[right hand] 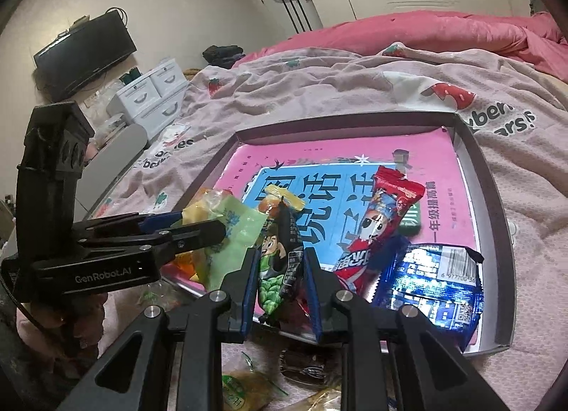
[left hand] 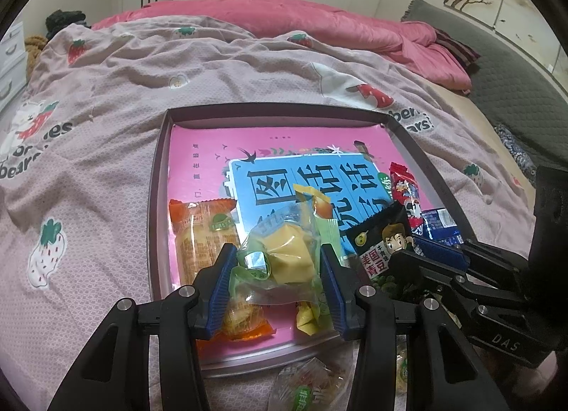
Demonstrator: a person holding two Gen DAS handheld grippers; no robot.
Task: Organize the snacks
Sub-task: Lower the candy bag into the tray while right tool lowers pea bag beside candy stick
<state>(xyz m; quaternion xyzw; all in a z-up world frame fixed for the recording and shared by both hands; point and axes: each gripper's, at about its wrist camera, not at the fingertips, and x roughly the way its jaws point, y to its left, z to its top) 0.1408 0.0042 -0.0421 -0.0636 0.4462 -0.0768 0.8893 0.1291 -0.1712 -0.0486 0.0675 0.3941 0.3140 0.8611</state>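
A shallow box tray (left hand: 158, 176) with a pink and blue book cover inside lies on the bed. My left gripper (left hand: 280, 262) is shut on a clear green packet with a yellow cake (left hand: 284, 251), held over the tray's near edge. My right gripper (right hand: 278, 262) is shut on a black green-pea packet (right hand: 280, 251), also seen in the left wrist view (left hand: 380, 240). In the tray lie an orange cake packet (left hand: 202, 230), a red snack packet (right hand: 383, 219) and a blue packet (right hand: 433, 279). The left gripper shows at the left of the right wrist view (right hand: 198, 230).
More snack packets lie on the bedsheet in front of the tray (left hand: 309, 389) (right hand: 241, 389). A pink quilt (left hand: 284, 20) is bunched at the far side of the bed. A white drawer unit (right hand: 149, 98) and a black TV (right hand: 85, 52) stand beside the bed.
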